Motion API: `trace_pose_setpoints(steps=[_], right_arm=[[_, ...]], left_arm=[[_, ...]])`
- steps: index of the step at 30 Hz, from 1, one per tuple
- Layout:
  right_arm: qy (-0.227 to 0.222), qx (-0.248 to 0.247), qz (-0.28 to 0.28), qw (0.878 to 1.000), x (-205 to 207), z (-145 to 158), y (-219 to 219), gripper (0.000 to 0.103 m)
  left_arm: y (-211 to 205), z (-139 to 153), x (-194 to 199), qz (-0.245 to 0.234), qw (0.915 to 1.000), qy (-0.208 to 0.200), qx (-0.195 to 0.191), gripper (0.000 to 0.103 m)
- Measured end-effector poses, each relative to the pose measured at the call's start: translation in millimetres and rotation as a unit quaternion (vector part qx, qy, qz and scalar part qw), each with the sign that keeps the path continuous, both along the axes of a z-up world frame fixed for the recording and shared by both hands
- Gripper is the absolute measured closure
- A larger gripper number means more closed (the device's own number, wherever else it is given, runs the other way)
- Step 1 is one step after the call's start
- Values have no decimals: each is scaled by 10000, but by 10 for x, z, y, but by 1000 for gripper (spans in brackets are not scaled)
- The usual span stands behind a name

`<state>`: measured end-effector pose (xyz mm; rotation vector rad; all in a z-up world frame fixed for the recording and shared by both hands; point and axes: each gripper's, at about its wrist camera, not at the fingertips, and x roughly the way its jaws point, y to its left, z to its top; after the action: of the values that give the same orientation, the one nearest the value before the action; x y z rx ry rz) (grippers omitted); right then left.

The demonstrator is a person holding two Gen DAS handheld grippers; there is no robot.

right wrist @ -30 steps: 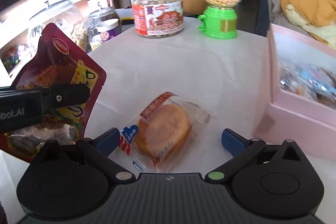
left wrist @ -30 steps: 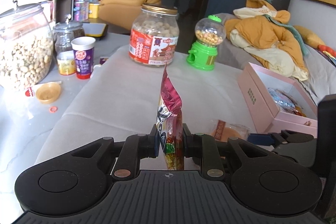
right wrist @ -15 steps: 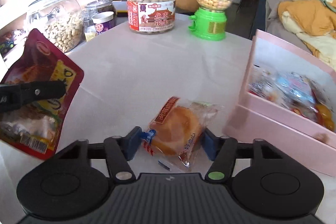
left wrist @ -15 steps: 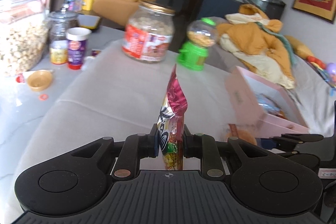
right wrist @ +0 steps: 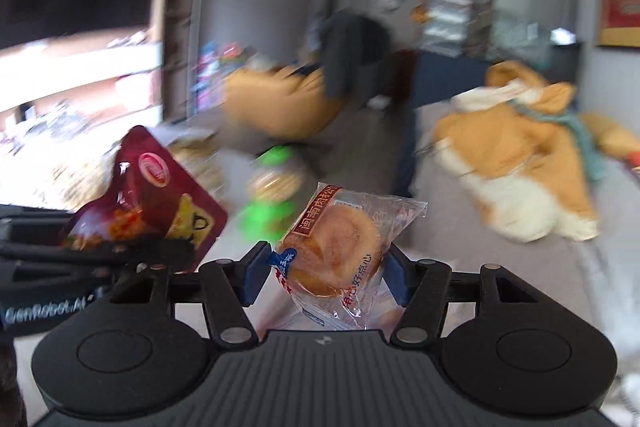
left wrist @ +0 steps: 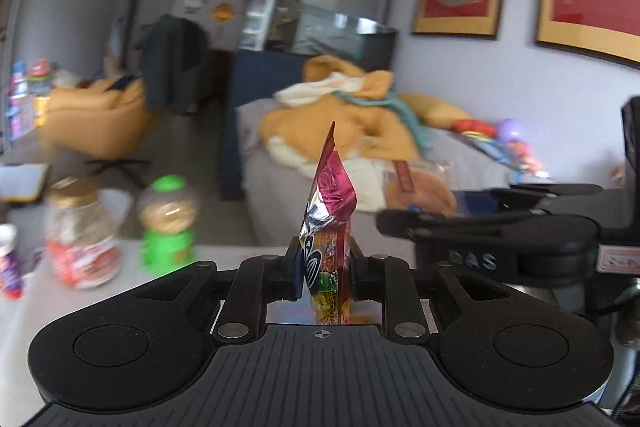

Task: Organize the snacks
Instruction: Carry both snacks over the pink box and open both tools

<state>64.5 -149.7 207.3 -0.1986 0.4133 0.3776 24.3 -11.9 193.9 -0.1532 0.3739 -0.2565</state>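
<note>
Right wrist view: right gripper point(right wrist: 326, 277) clamps a light, crushable wrapped pastry point(right wrist: 334, 251) across its middle; left gripper point(left wrist: 325, 273) pinches a thin, slippery foil pouch point(left wrist: 328, 227) edge-on.

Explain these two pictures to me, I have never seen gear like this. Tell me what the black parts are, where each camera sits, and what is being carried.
No robot arm here: a person holds a two-finger claw in each hand, and a fisheye camera on each looks forward along its fingers.

The left camera shows the left claw shut on a red snack pouch, seen edge-on.

The right camera shows the right claw clamping a clear-wrapped round pastry.

Behind, blurred, a labelled jar of nuts and a green dispenser stand on the white table.
</note>
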Motion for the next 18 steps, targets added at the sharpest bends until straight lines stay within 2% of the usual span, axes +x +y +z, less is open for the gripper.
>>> trace_pose_setpoints(steps=[3, 7, 9, 13, 15, 16, 18], right_arm=[[-112, 92, -271, 9995, 158, 127, -240, 43], [21, 176, -475, 9987, 407, 65, -439, 43], [115, 152, -563, 9982, 545, -47, -499, 43], [446, 235, -659, 9966, 855, -363, -560, 43], [746, 366, -675, 9942, 1028, -550, -589, 43], [902, 405, -695, 9927, 1133, -650, -596, 43], [1147, 381, -740, 9899, 1224, -832, -559, 43]], left_arm=[[-235, -22, 232, -119, 9997, 133, 142, 79], [-331, -265, 562, -209, 9987, 471, 57, 79], [-316, -439, 746, -248, 9977, 633, -62, 79], [-126, -847, 1200, -285, 9914, 1117, -619, 76], [-62, -994, 1306, -52, 9908, 1201, -617, 73], [-35, -1039, 1328, 58, 9909, 1221, -569, 67], [35, -1093, 1342, 117, 9906, 1240, -572, 67]])
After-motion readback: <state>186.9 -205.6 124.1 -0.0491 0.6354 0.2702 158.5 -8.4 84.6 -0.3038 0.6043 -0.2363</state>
